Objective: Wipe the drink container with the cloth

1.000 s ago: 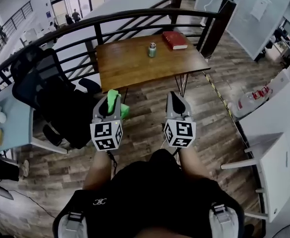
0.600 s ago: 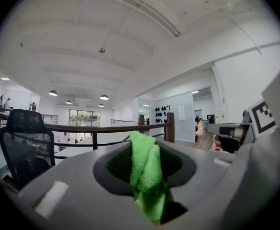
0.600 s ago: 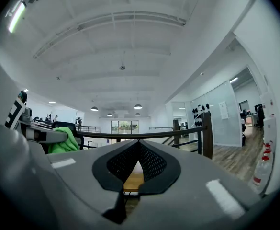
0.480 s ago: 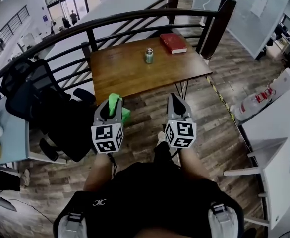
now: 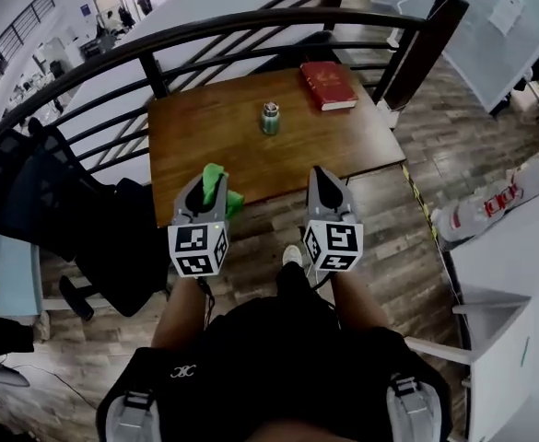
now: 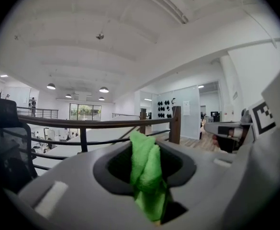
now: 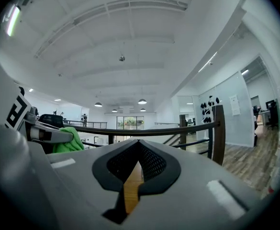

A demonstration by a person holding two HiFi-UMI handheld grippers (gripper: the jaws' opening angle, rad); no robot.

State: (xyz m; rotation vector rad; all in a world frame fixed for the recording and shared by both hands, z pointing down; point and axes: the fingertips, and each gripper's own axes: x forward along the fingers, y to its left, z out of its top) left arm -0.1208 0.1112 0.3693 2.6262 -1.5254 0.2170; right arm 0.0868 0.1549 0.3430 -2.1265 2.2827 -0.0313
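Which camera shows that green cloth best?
The left gripper view: the green cloth fills the middle, pinched between the fingers of the left gripper. The head view shows only a tuft poking out; the right gripper view catches a bunched bit at its left edge.

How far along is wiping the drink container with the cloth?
Done: the left gripper is shut on the green cloth. In hand: both grippers point toward the wooden table, the right gripper shut and empty. Left: the drink container stands untouched mid-table; no wiping yet.
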